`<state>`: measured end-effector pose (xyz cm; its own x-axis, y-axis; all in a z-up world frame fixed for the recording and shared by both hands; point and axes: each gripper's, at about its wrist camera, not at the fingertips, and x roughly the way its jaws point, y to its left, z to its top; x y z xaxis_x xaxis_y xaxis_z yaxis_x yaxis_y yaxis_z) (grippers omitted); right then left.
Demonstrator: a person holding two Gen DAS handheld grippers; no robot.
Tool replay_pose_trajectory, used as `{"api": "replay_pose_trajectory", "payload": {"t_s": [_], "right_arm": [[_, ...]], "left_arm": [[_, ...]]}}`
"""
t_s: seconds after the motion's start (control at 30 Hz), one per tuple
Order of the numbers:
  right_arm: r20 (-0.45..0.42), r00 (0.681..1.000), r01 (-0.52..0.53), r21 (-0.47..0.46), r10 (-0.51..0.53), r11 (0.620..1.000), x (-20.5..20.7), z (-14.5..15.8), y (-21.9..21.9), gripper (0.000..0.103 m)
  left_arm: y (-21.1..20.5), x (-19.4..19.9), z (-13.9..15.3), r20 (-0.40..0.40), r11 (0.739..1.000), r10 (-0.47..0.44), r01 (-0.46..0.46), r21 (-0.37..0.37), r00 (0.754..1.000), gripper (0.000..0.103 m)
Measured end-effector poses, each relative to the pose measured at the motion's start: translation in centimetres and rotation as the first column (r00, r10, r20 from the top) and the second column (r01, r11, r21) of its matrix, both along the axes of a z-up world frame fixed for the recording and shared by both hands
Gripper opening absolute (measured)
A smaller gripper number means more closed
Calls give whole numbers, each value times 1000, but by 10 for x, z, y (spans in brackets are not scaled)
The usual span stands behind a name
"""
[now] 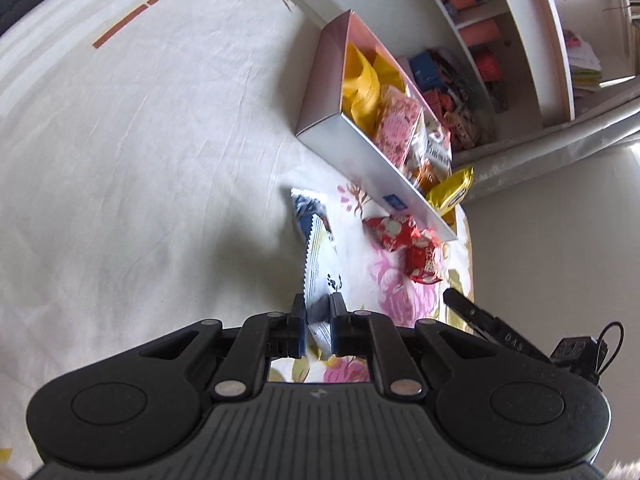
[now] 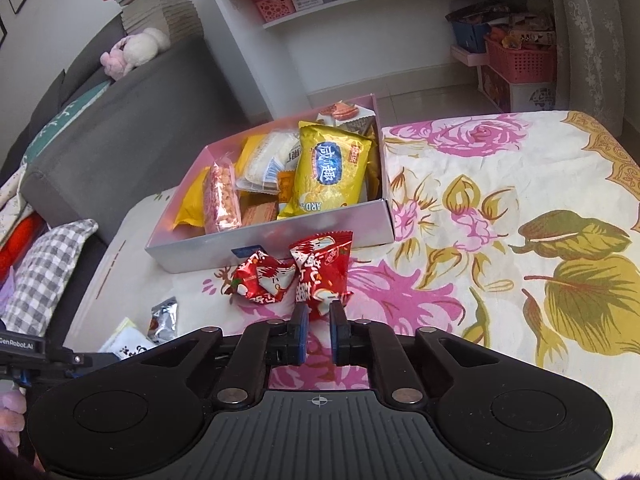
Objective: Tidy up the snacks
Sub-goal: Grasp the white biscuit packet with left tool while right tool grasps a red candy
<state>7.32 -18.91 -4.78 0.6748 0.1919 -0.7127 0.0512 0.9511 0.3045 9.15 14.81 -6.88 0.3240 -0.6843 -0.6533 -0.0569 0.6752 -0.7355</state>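
Two claws, each clamped on a packet.
Left claw (image 1: 319, 312) pinches the white packet (image 1: 316, 256); right claw (image 2: 319, 320) pinches the red packet (image 2: 322, 270) before the box (image 2: 280, 246).

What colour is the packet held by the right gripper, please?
Red with white print; the packet in the right gripper shows best in the right wrist view.

White cloth (image 2: 472, 184) printed with pink roses and olive-yellow leaves. Silver box (image 2: 280, 240), pale pink inside. Yellow bag (image 2: 332, 168) with a blue oval label. Pink speckled packet (image 2: 222, 200). Orange-yellow packet (image 2: 190, 204). Two red packets (image 2: 320, 268) with white figures. White wrapper (image 1: 316, 256) with blue top and black marks. Black grippers (image 2: 318, 320) with blue pads. Grey sofa (image 2: 120, 120). Grey-and-white checked cushion (image 2: 44, 268). Pink baskets (image 2: 520, 60) on white shelves (image 2: 340, 12).
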Motion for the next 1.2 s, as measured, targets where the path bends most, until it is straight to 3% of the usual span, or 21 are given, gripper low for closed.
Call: {"api": "replay_pose_trajectory", "payload": {"t_s": [0.13, 0.23, 0.3, 0.37, 0.5, 0.6, 0.77, 0.9, 1.13, 1.2], "right_arm": [[6, 1000, -5, -4, 5, 1000, 3, -2, 2, 22], [20, 1000, -6, -16, 6, 1000, 7, -3, 7, 39], [22, 1000, 1, -22, -1, 1000, 11, -4, 9, 50], [23, 1000, 8, -31, -7, 999, 15, -6, 12, 53], [20, 1000, 18, -60, -16, 998, 24, -12, 17, 59], [22, 1000, 12, -98, -10, 995, 29, -16, 22, 62], [26, 1000, -9, -130, 12, 991, 33, -24, 23, 68], [33, 999, -11, -137, 16, 990, 34, -28, 20, 68], [50, 998, -16, -169, 24, 986, 34, -34, 25, 67], [56, 998, -17, -195, 29, 981, 33, -35, 28, 63]], "left_arm": [[2, -2, 6, 28, 992, -3, 0, 124, 1000, 16], [-2, -3, 8, 33, 982, 20, -26, 188, 999, 28], [-6, -3, 11, 32, 975, 47, -53, 217, 998, 56], [-9, -3, 15, 41, 966, 74, -82, 247, 996, 71], [-26, -1, 21, 74, 942, 59, -80, 327, 996, 78], [-46, 0, 22, 119, 898, -12, -42, 437, 993, 85], [-79, -4, 19, 149, 800, -216, 88, 594, 965, 91], [-86, -8, 13, 149, 733, -285, 115, 671, 947, 90], [-88, -10, 13, 157, 685, -338, 127, 717, 928, 83], [-90, -11, 14, 160, 677, -350, 131, 724, 923, 79]]}}
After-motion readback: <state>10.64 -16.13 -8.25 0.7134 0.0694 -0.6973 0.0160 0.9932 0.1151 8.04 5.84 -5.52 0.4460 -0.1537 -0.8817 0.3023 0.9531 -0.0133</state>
